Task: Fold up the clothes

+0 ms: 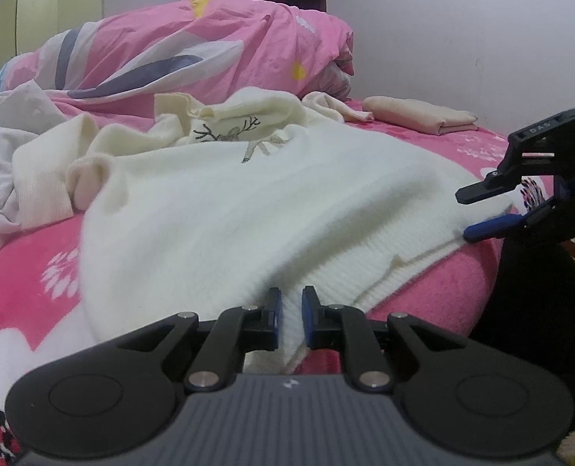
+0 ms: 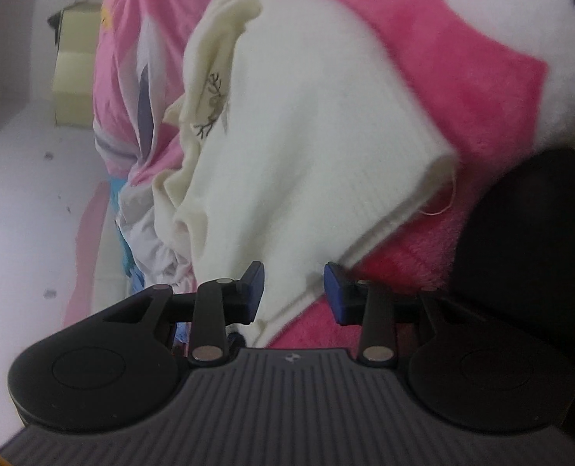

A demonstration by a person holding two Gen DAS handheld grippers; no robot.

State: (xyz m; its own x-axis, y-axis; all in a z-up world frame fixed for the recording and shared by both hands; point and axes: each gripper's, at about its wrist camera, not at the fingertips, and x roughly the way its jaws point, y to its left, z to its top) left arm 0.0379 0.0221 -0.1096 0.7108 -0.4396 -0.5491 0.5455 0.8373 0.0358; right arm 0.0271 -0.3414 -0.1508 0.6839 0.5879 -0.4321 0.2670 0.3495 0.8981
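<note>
On the pink bed (image 1: 35, 272): white sweater (image 1: 248, 202) flat, long axis running from near ribbed hem to far collar | left tongs (image 1: 289, 306) pinching hem | right tongs (image 2: 294, 285) spread, hem corner between, pads not pressing.

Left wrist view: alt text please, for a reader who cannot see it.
The left claw is shut on the ribbed hem of a cream sweater spread over a pink bed. The right claw stands open at the hem's right corner; a pink duvet is heaped behind.
</note>
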